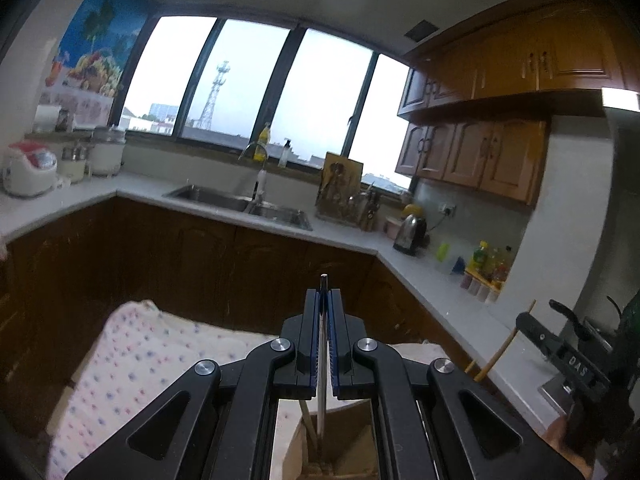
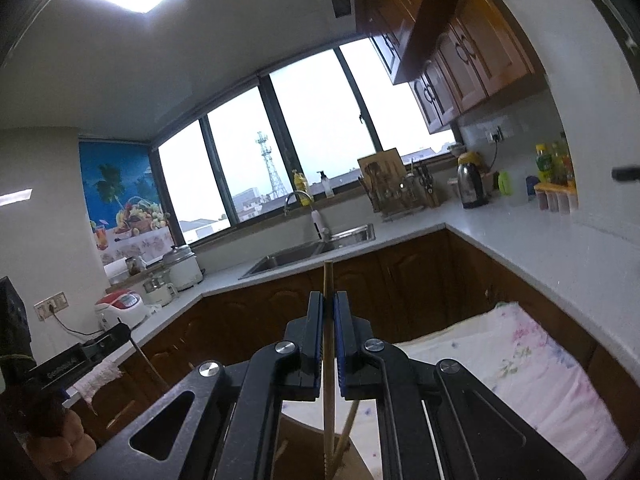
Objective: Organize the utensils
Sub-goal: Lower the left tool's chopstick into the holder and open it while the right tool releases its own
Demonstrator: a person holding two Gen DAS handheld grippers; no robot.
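My left gripper (image 1: 324, 294) is shut on a thin metal utensil handle (image 1: 323, 364) that stands upright between the blue pads and runs down into a brown cardboard box (image 1: 348, 452) below. My right gripper (image 2: 329, 298) is shut on a wooden chopstick (image 2: 328, 360), upright, its lower end over a brown box (image 2: 296, 448); a second wooden stick (image 2: 347, 432) leans beside it. The right gripper also shows at the right edge of the left wrist view (image 1: 532, 320), with the chopstick (image 1: 498, 354). The left gripper shows at the left of the right wrist view (image 2: 120, 332).
Both grippers are raised over a table with a floral cloth (image 1: 132, 360) (image 2: 532, 364). A U-shaped kitchen counter (image 1: 352, 236) with a sink (image 1: 240, 202), kettle (image 1: 410, 234), utensil rack (image 1: 348, 204), rice cookers (image 1: 28, 170) and bottles (image 1: 486, 262) surrounds it.
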